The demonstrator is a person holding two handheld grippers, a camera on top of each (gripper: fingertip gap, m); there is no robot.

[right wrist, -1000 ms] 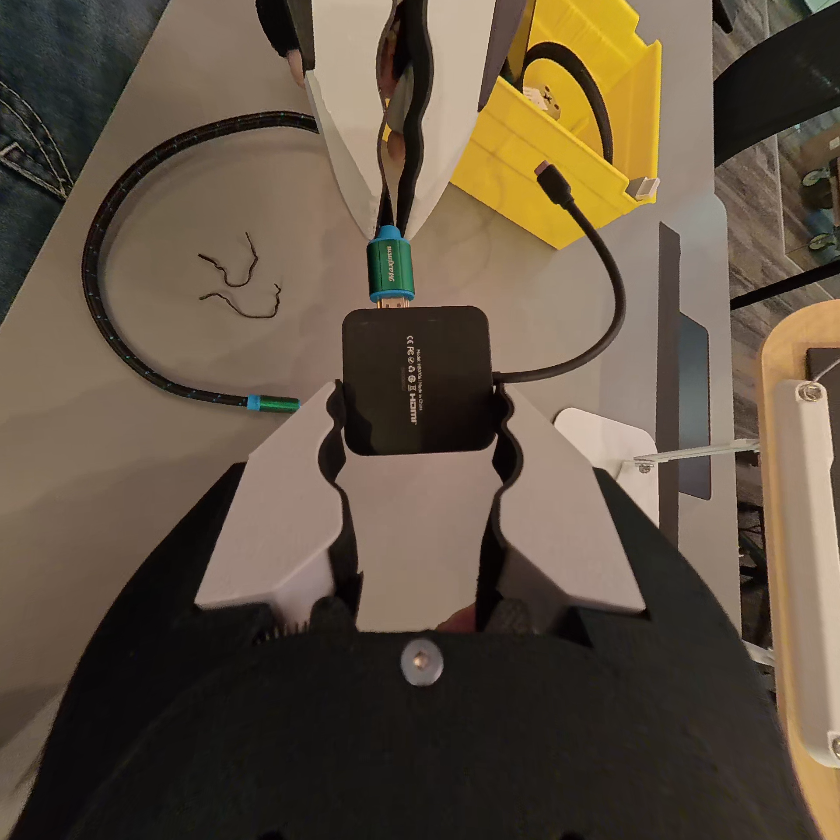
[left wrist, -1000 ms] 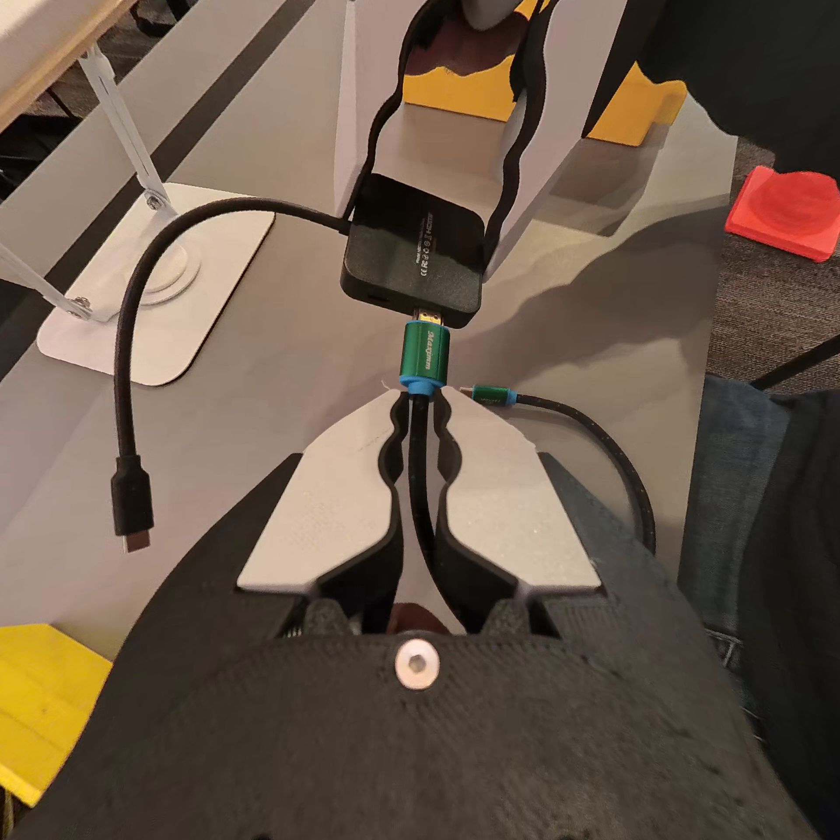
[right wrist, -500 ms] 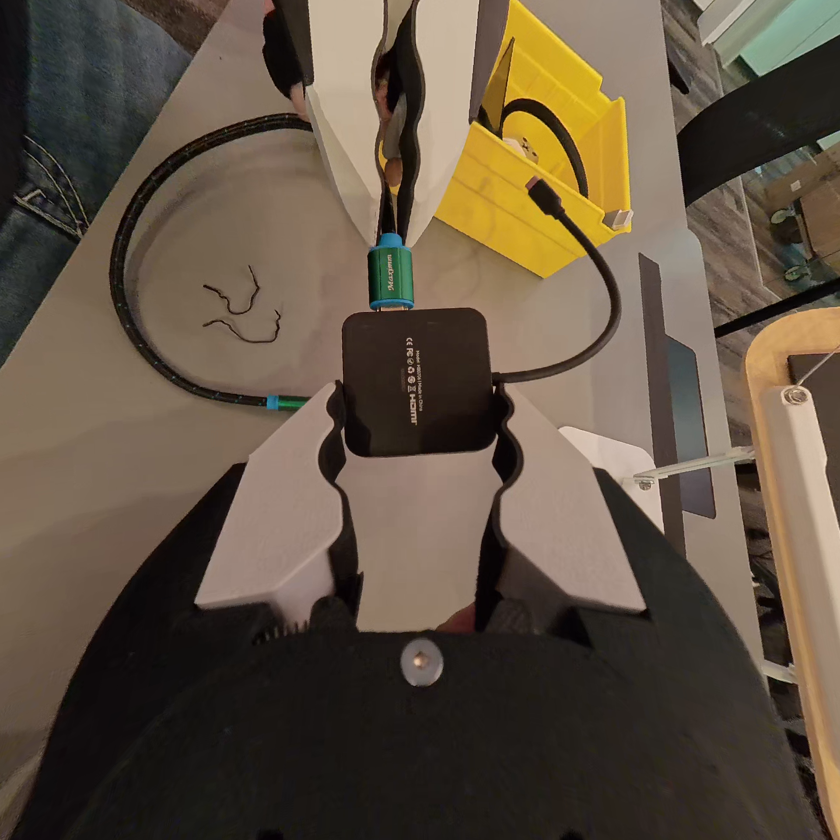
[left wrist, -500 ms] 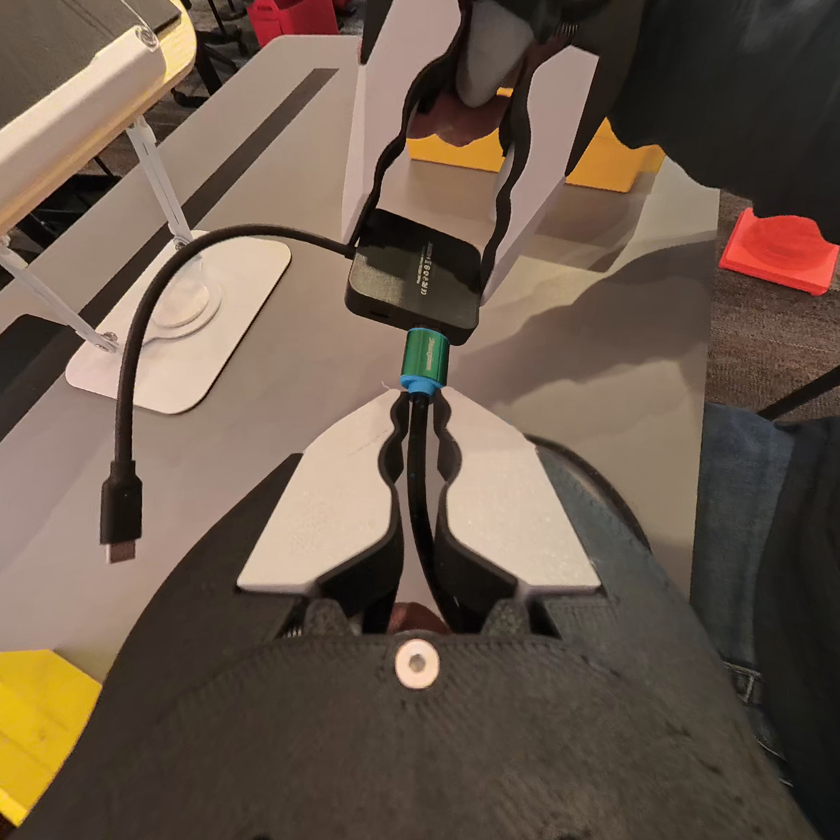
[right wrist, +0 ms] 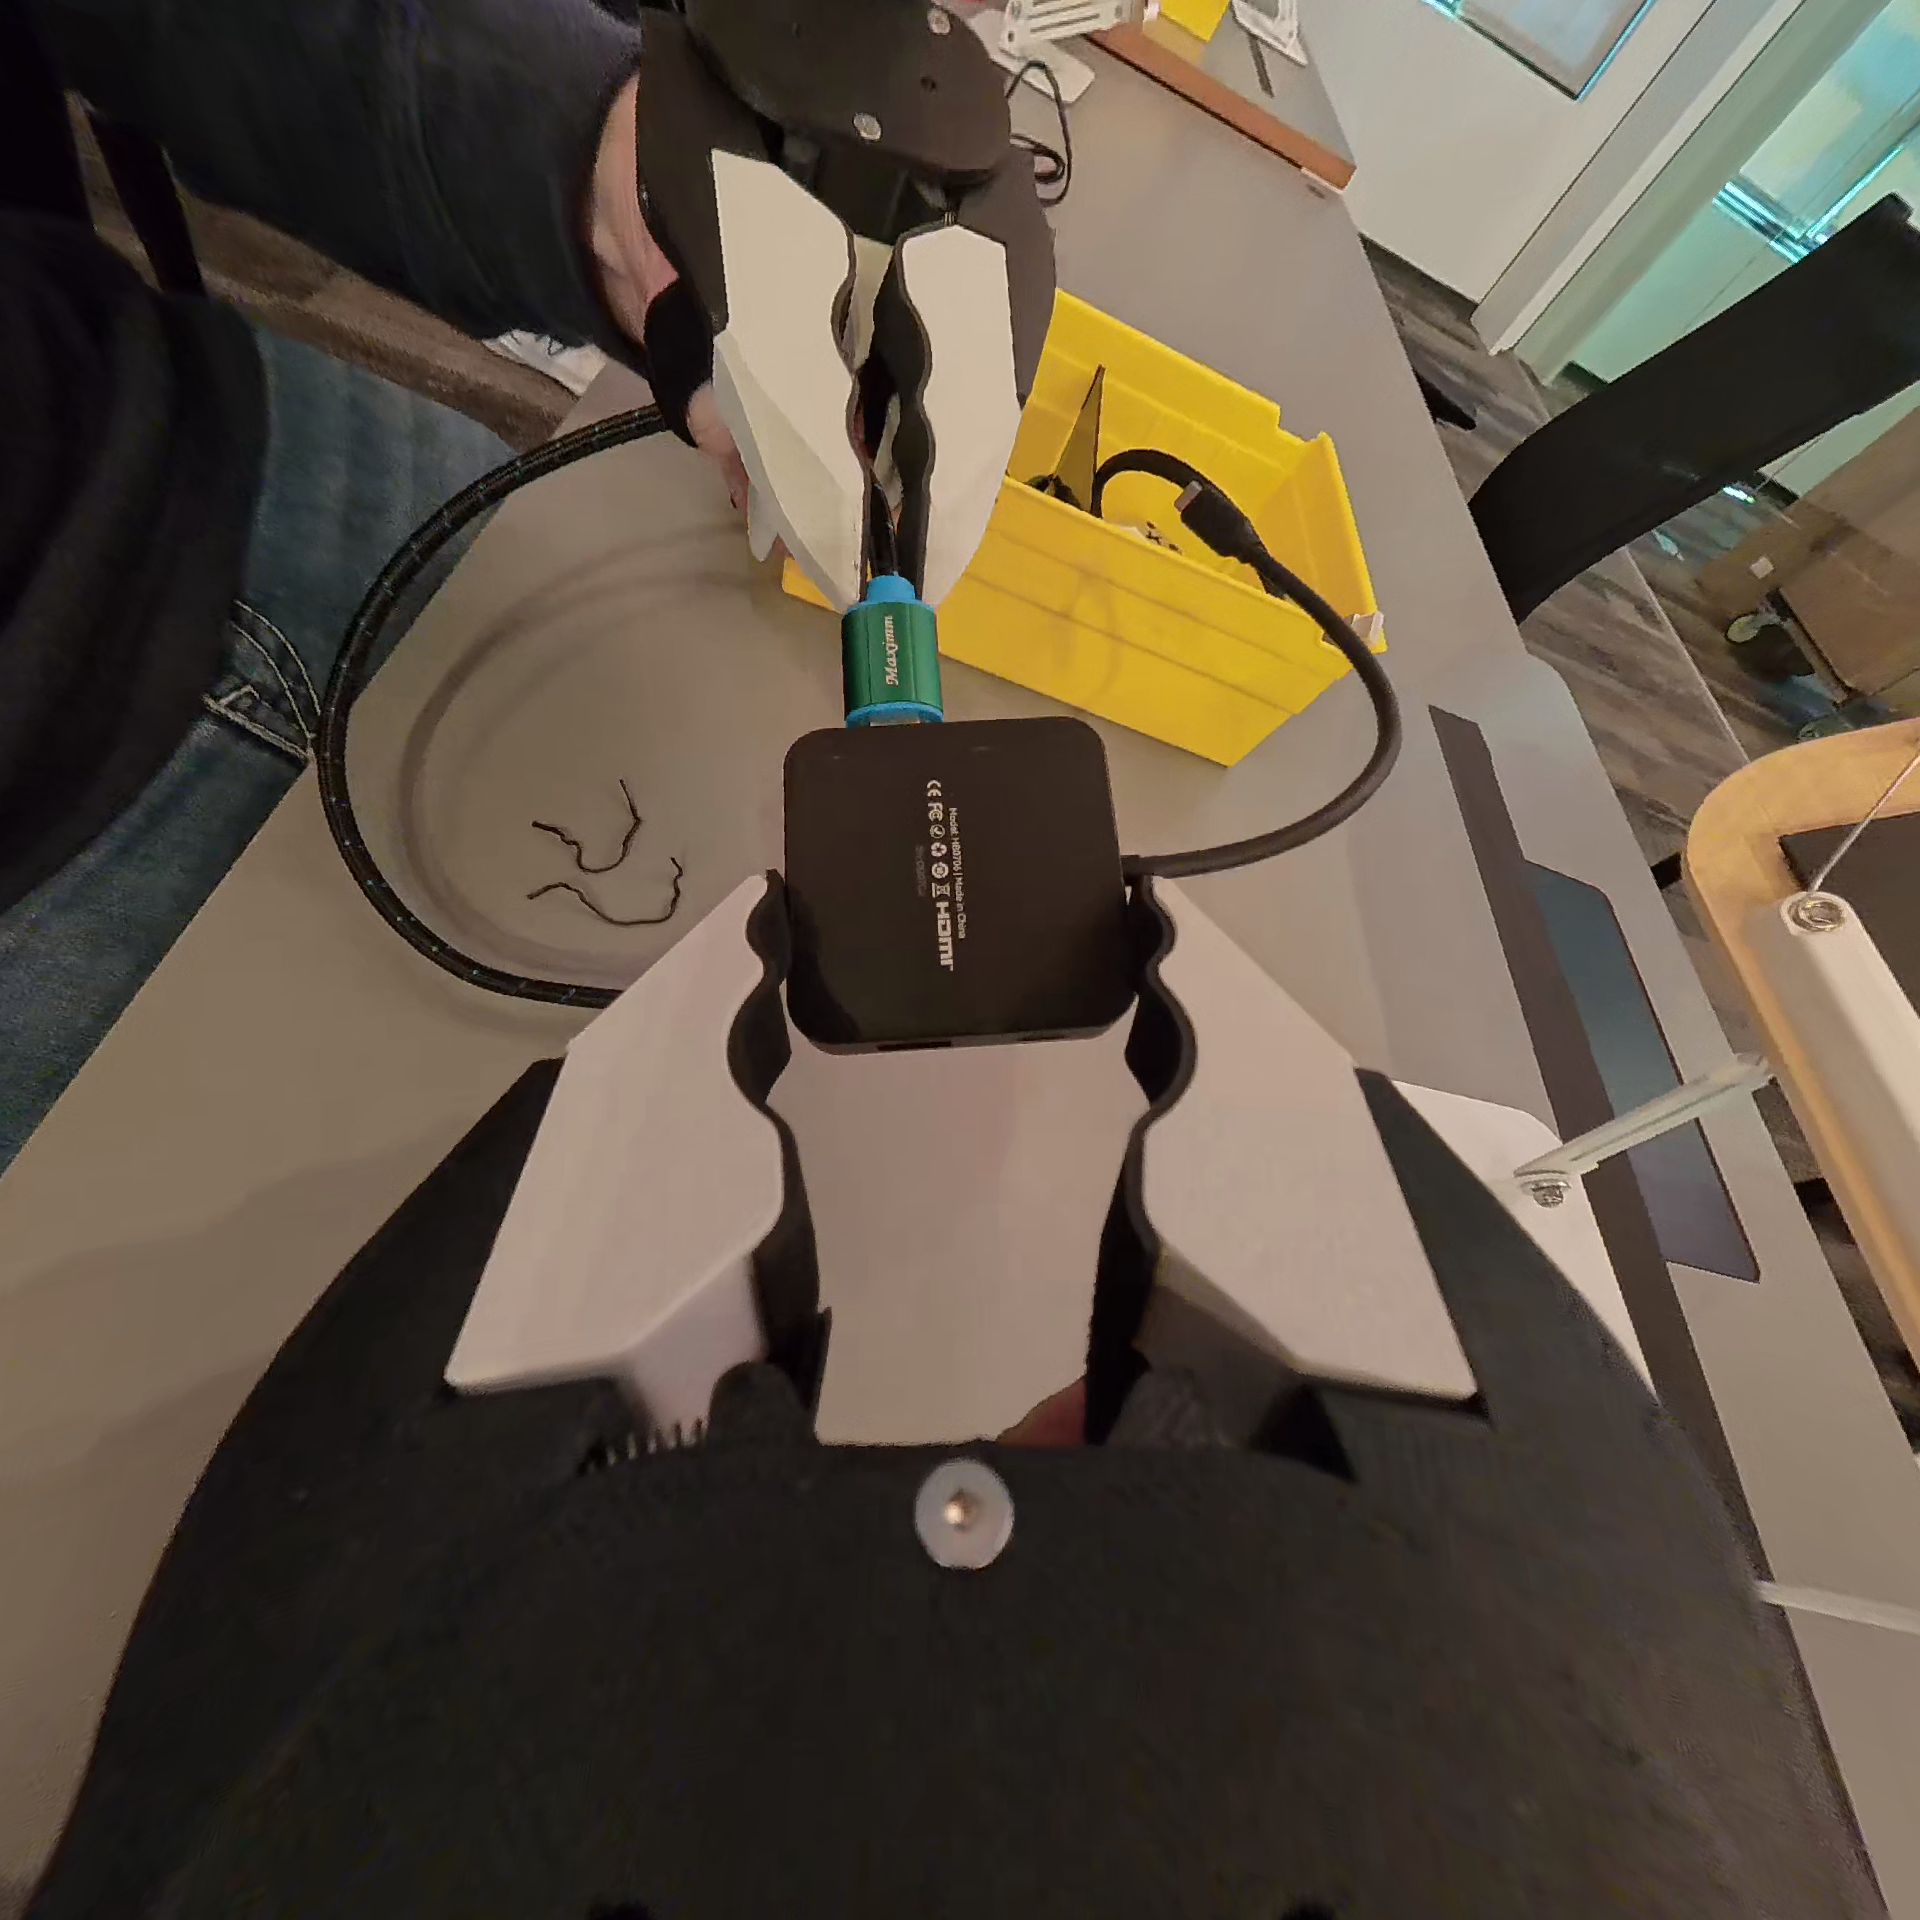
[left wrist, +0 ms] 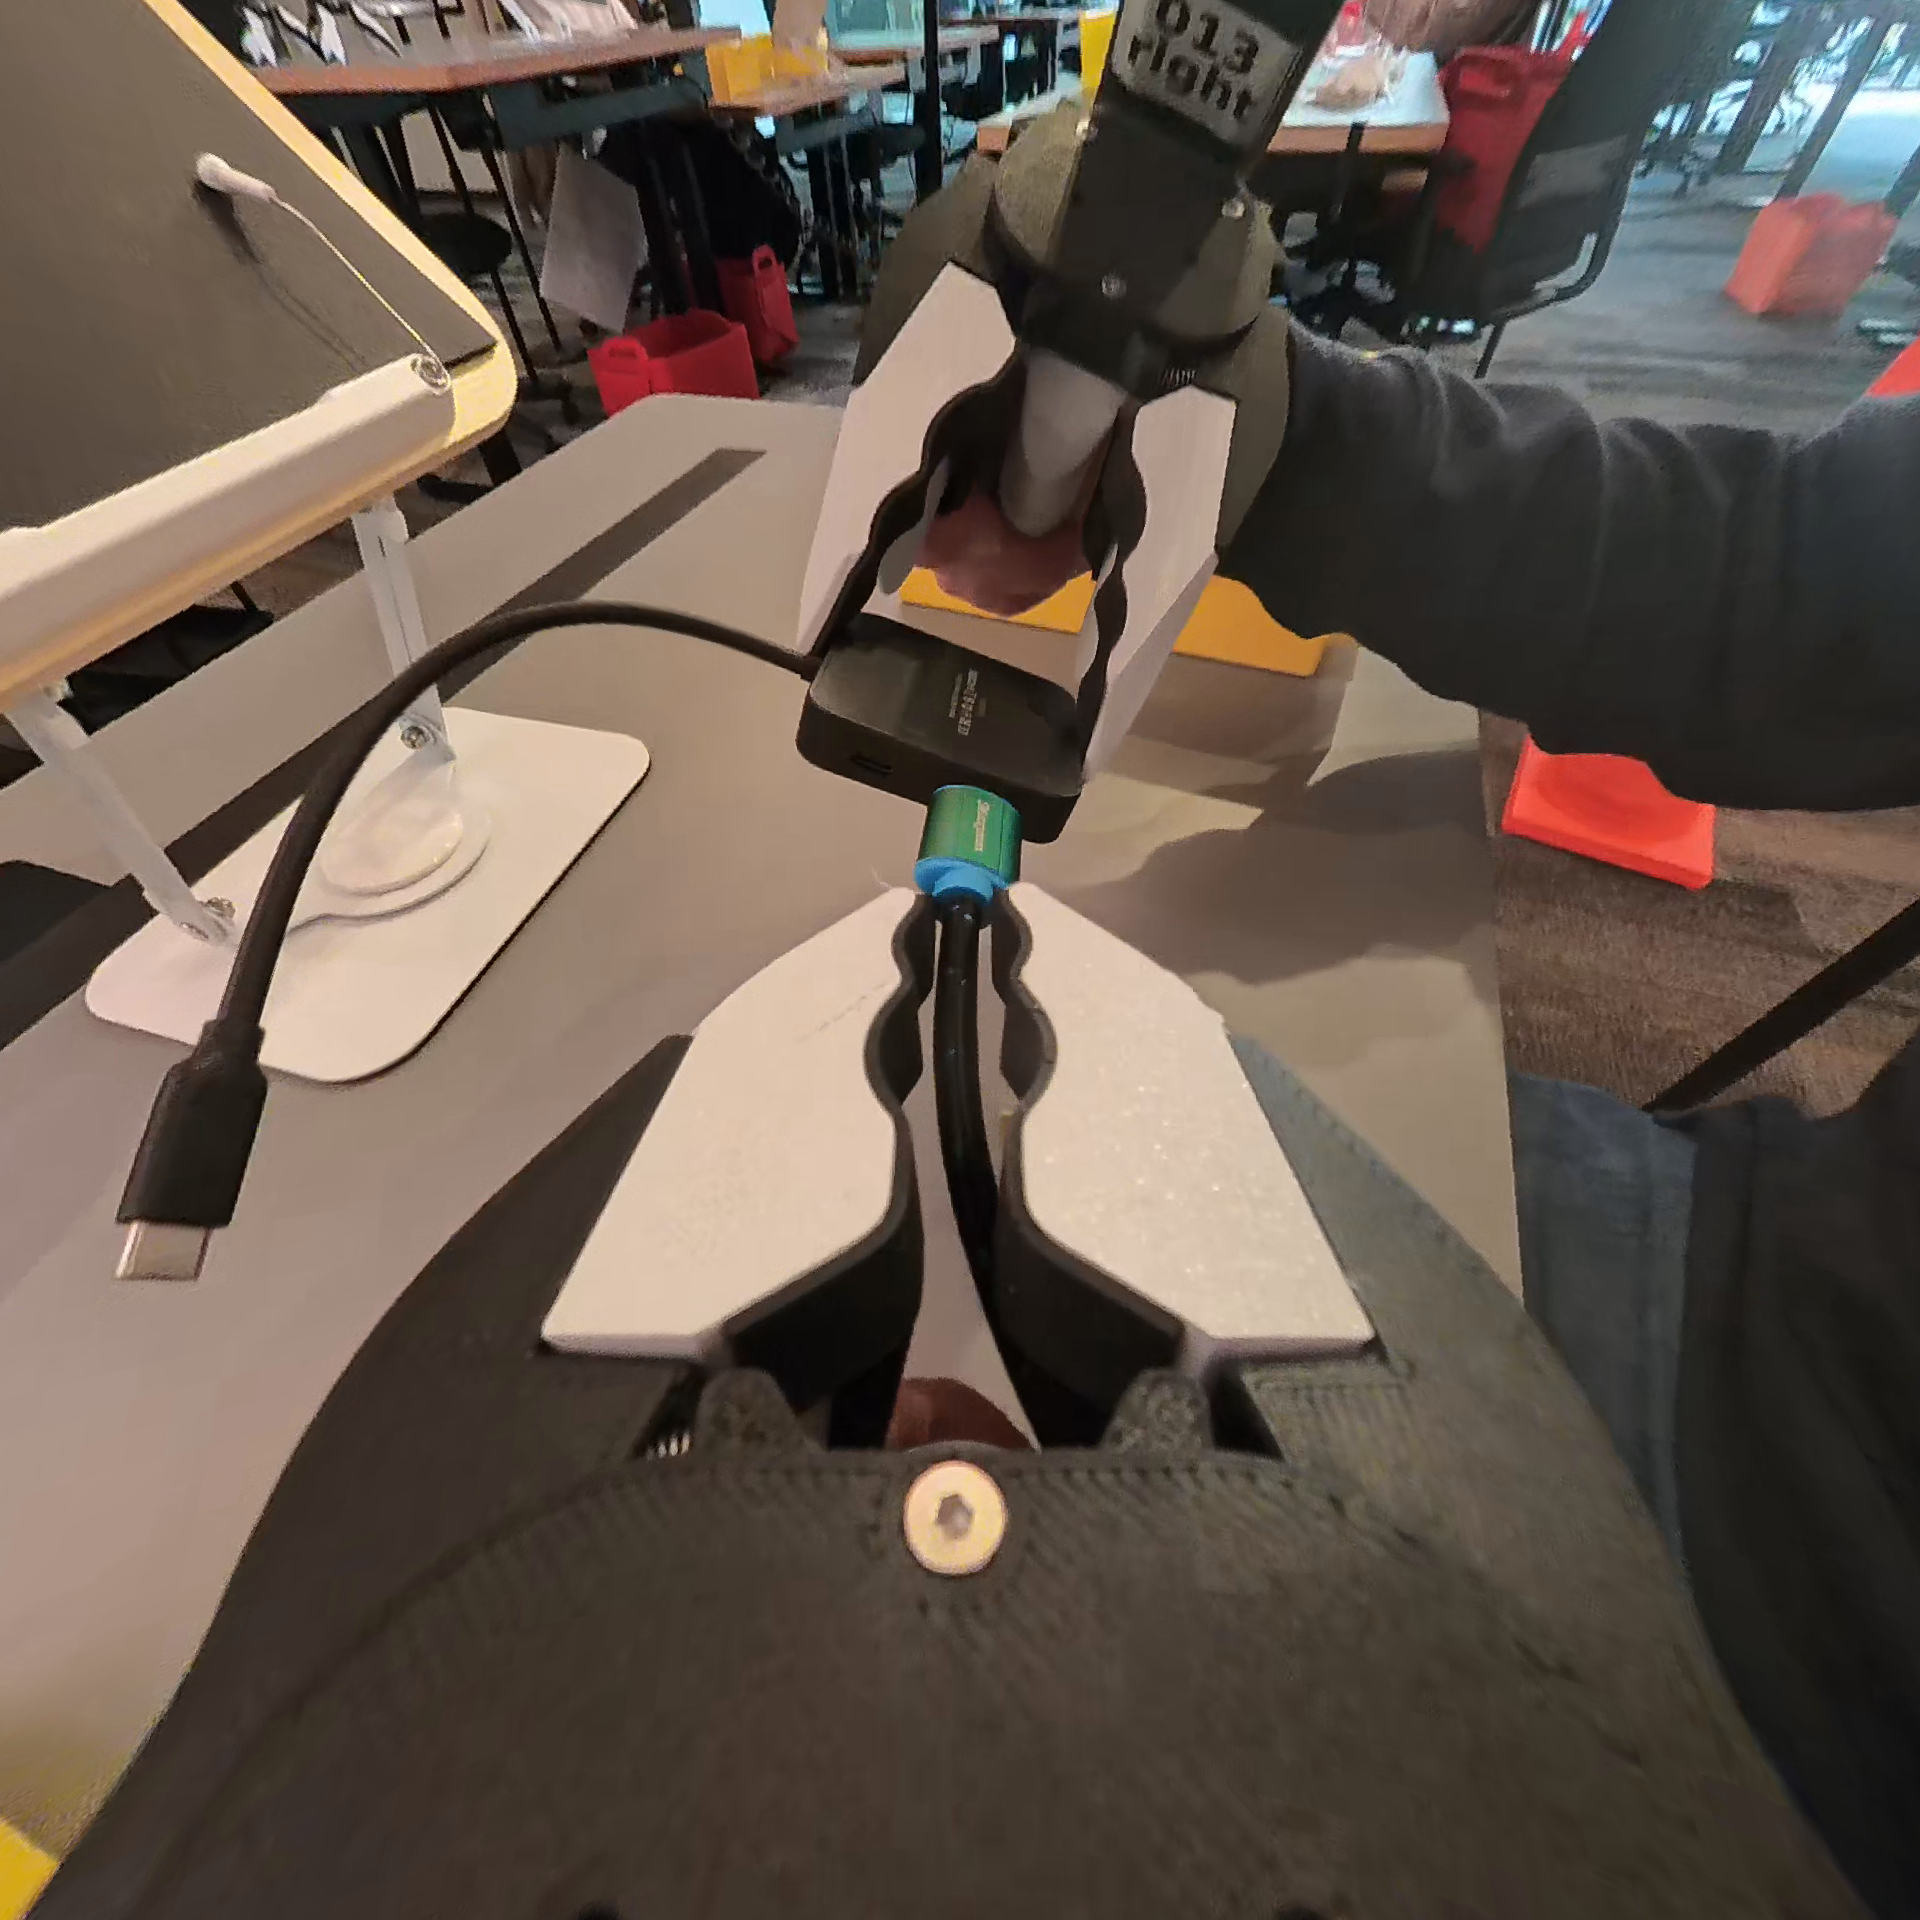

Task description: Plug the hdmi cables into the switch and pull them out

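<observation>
My right gripper [right wrist: 951, 935] is shut on the black square HDMI switch [right wrist: 951, 883] and holds it above the grey table [right wrist: 260, 1039]. My left gripper [left wrist: 956, 914] is shut on the black braided HDMI cable [left wrist: 961, 1039], just behind its green plug with a blue collar [left wrist: 966, 836]. The green plug [right wrist: 890, 665] sits fully in the switch's port. In the left wrist view the switch [left wrist: 935, 727] is held between the right gripper's white fingers [left wrist: 883, 520]. The switch's own black lead hangs to the side and ends in a small plug [left wrist: 182, 1153].
A yellow bin [right wrist: 1143, 613] with cables stands behind the switch. A white stand base [left wrist: 416, 883] carrying a tilted board [left wrist: 156, 312] is at the left. Two thin black wire scraps [right wrist: 603, 862] lie on the table. A yellow block [left wrist: 1247, 634] stands far back. Some 6 cm of space lies between my two pairs of fingers.
The green plug's metal tip showed a second ago; it has gone fully into the switch. Both grippers have lifted and tilted up, with switch and cable still held.
</observation>
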